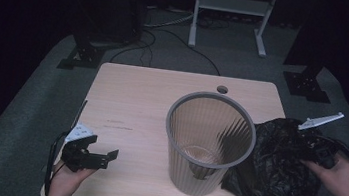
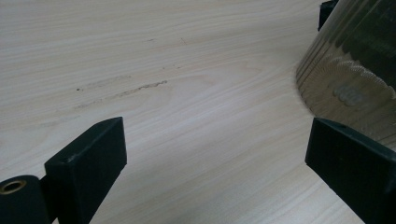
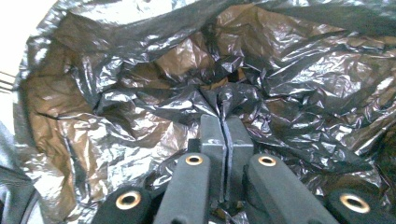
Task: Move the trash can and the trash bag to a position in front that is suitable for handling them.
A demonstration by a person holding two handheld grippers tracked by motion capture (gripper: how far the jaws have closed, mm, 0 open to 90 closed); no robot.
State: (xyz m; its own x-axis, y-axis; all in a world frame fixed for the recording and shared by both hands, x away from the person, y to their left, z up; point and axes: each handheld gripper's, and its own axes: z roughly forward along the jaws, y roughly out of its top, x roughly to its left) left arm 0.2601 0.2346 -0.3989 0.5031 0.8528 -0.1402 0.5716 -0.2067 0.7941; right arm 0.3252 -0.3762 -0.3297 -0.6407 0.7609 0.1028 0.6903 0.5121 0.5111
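Observation:
A grey ribbed wastebasket [image 1: 209,142] stands upright on the wooden table [image 1: 131,103], right of centre. A crumpled black plastic bag [image 1: 277,163] lies against its right side. My right gripper [image 1: 315,145] is at the bag's right edge, and in the right gripper view its jaws are shut on a fold of the black bag [image 3: 187,84]. My left gripper [image 1: 105,156] rests near the table's front left corner, open and holding nothing. In the left gripper view its fingers [image 2: 91,161] stand wide apart over bare wood, with the basket's wall [image 2: 355,60] at the right.
A round cable hole [image 1: 222,89] sits near the table's far edge. Beyond the table are a white metal frame [image 1: 231,7], black stand bases [image 1: 84,54] and cables on the grey floor. The table's left half is bare wood.

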